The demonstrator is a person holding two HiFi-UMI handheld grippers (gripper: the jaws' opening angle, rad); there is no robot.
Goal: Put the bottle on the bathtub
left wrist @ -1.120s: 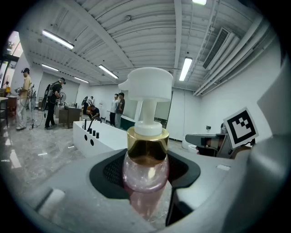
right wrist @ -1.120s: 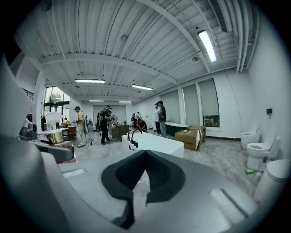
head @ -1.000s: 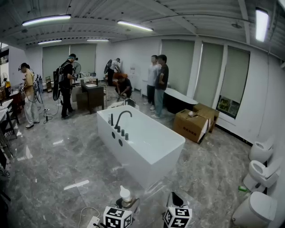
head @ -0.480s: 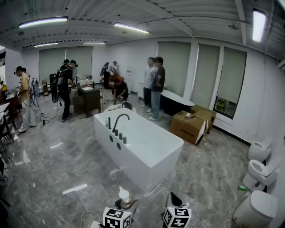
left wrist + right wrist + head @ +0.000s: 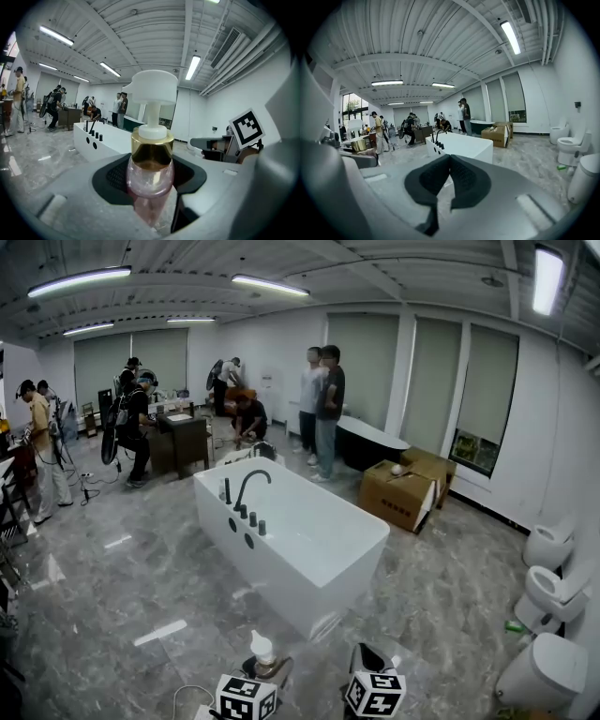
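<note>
Pink-tinted clear pump bottle [image 5: 150,173], gold collar, white pump head: clamped upright between the jaws of the left gripper [image 5: 266,669], low in the frame and left of centre in the head view. Fill level not readable through the tinted wall.

Task status, as judged: pickup done; carry and set-down not yet done. Bottle well apart from the white freestanding bathtub [image 5: 281,568] at mid-frame, with open grey marble-look floor [image 5: 141,596] between.

Bathtub: nothing visible inside from the head view. Black faucet [image 5: 248,486] and black knobs [image 5: 255,521] on the left rim. Treat the flat rim as the probable set-down surface; select a stretch clear of the fittings.

Right gripper [image 5: 449,176]: jaws pressed together, pads touching, nothing between them. Low in the frame, right of centre, beside the left gripper.

Cardboard box [image 5: 398,501], right of the bathtub: small white object [image 5: 397,469] on top, contents not visible. White toilets [image 5: 550,547] at the right edge: no part in the task.
</note>
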